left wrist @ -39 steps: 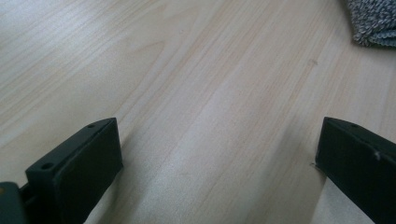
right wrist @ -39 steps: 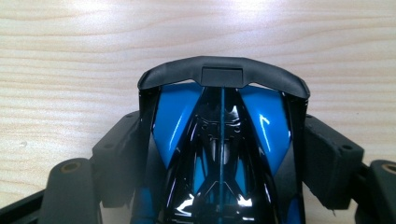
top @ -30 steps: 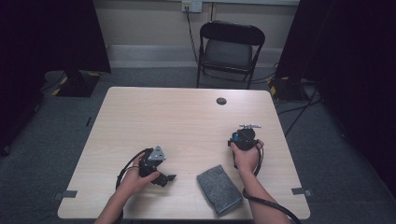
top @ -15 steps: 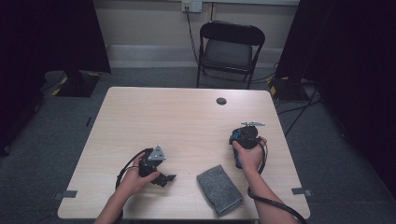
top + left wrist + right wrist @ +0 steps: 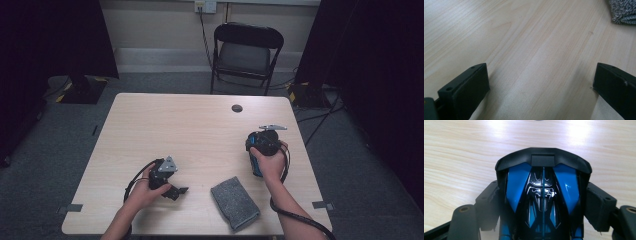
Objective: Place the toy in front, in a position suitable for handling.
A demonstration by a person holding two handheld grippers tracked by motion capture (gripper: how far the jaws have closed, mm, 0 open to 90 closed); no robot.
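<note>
Blue-and-black toy car (image 5: 543,195) clamped in right gripper (image 5: 543,202), jaws wide on its sides, lifted off table (image 5: 200,130) at right
Left gripper (image 5: 541,82) gaping, empty, near left; next: carry car to a set-down spot, maybe grey cloth (image 5: 235,202)

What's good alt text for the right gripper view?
A blue and black toy car sits clamped between the right gripper's two black jaws, its dark spoiler end pointing away from the camera. Behind it lies the pale wooden table, with bright glare from overhead light.
</note>
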